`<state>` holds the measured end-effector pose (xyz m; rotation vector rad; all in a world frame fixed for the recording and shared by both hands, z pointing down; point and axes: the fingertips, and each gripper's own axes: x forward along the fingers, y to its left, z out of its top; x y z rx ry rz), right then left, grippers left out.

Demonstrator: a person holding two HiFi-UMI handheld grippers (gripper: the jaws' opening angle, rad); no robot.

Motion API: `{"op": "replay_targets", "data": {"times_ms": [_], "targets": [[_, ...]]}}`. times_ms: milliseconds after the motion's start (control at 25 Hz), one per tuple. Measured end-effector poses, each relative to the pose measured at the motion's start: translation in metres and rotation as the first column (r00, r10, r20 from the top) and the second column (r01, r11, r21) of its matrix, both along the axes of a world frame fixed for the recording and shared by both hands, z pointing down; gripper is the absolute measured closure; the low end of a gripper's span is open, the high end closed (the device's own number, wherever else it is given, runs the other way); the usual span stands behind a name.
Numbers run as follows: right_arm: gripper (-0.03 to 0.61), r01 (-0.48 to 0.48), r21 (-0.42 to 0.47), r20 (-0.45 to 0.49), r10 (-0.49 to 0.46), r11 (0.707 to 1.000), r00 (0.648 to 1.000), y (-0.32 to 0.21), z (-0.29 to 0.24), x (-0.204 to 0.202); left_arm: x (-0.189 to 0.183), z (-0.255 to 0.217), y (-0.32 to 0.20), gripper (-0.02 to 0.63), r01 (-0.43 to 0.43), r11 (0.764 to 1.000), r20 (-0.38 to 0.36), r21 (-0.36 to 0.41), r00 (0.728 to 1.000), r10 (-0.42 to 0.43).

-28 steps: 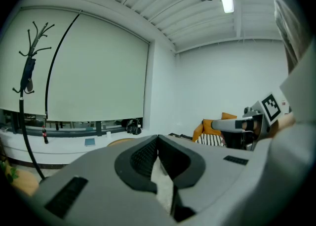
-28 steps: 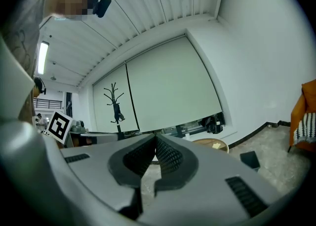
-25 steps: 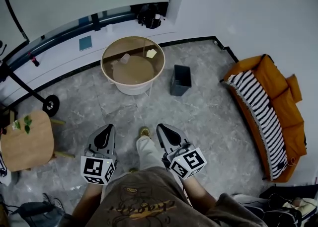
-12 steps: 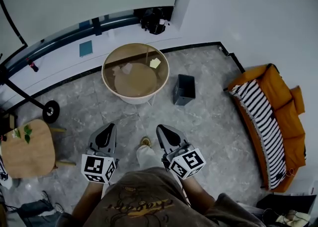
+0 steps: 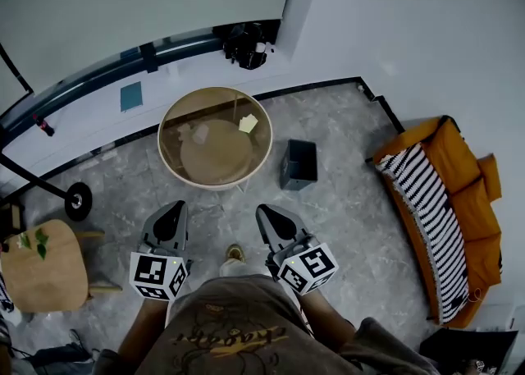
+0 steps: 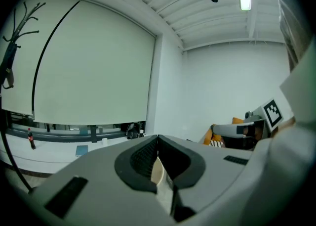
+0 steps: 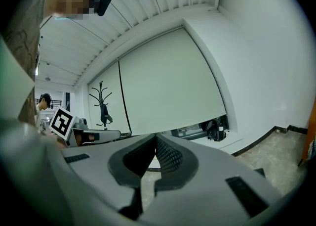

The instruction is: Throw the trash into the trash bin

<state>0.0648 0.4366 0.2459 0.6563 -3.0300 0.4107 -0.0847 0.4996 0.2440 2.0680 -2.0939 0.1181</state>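
Reading from my end: a lounge or sitting room. Orange sofa with striped throw along a white wall, round low table, wooden side table, small dark bin on grey stone tiles. Big roller blind, coat stand.

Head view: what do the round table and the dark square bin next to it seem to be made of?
Round tan-rimmed table: the top looks like clear glass, since a lower tan shelf shows through it. The rim looks like light wood or a wood-look laminate.
Dark grey square bin: matte with no shine, probably plastic, though painted metal cannot be ruled out.
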Motion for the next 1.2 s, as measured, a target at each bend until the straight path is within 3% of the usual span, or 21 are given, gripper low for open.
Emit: {"op": "replay_targets", "data": {"times_ms": [440,1200], "targets": [[0.561,0.025,-0.016,-0.001,-0.025,1.0,1.0,-0.058,0.004,-0.007,-0.005,-0.003,-0.059,0.594,0.012,1.0,0.002,0.001,1.0,-0.012],[0.561,-0.032,-0.035,-0.023,0.031,0.999,0.999,-0.165,0.022,-0.046,-0.052,0.016,-0.179,0.594,-0.029,1.0,-0.03,-0.012,0.999,0.029]]}}
